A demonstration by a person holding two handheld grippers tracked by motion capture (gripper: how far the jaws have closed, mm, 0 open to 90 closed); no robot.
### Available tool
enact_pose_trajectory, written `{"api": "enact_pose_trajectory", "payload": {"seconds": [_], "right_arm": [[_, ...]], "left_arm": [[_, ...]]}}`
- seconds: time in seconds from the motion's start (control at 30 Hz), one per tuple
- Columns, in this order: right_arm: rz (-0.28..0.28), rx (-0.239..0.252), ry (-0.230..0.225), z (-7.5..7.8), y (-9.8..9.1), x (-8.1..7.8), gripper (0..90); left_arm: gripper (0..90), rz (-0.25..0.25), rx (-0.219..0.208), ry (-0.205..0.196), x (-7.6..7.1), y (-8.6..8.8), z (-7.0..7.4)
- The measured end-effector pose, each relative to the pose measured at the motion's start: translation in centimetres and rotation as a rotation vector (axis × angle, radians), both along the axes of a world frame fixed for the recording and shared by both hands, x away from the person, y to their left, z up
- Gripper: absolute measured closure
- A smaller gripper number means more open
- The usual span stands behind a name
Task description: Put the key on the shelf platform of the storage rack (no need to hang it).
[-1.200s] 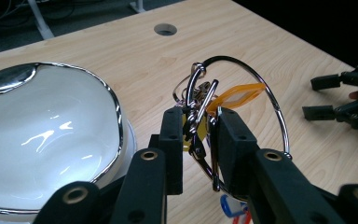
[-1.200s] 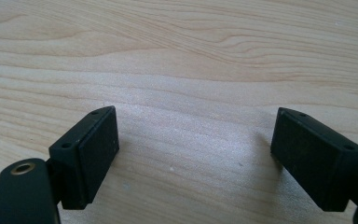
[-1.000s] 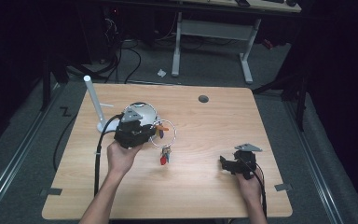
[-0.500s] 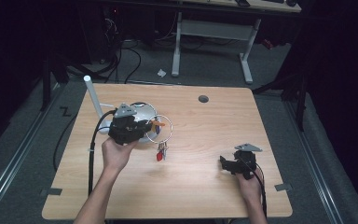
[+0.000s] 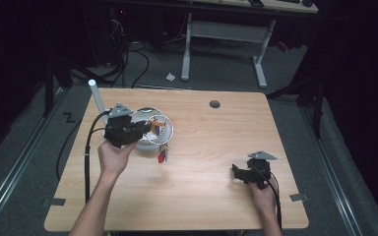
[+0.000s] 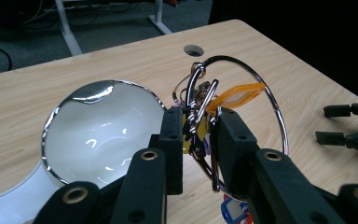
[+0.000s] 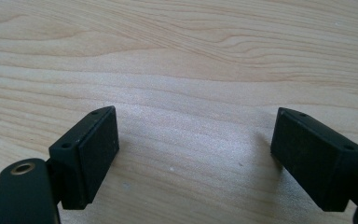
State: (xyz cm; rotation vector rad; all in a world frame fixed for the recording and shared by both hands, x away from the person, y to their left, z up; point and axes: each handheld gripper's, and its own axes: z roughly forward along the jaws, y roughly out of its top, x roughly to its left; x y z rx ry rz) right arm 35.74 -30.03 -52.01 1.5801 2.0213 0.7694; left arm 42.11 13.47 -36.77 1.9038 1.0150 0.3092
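My left gripper [image 6: 199, 140] is shut on a bunch of keys [image 6: 198, 105] strung on a large wire ring [image 6: 276, 109]. An orange tag [image 6: 235, 95] sticks out above the jaws and a blue tag [image 6: 233, 210] hangs below them. In the high view the left gripper [image 5: 145, 130] holds the ring [image 5: 170, 130] at the right rim of a white bowl [image 5: 145, 144], with a red tag [image 5: 161, 158] dangling beneath. My right gripper [image 5: 236, 173] rests open near the table's front right; its jaws [image 7: 193, 154] stand wide apart over bare wood.
A white upright post [image 5: 97, 97] stands at the table's back left, just behind the left gripper. A round cable hole [image 5: 214, 104] lies in the table [image 5: 206, 196] at the back centre. The right gripper [image 6: 349, 133] shows far off at the right edge of the left gripper view.
My left gripper has carried the key bunch a little to the left and toward the back, closer over the bowl. The right gripper has stayed put.
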Motion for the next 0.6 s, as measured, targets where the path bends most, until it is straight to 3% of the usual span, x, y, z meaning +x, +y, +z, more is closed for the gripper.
{"api": "enact_pose_trajectory", "payload": {"seconds": [0.6], "right_arm": [[0.000,0.000,0.000,0.0,0.0,0.0,15.2]], "left_arm": [[73.6,0.082,-0.001,-0.021,1.8,2.2,2.2]]}}
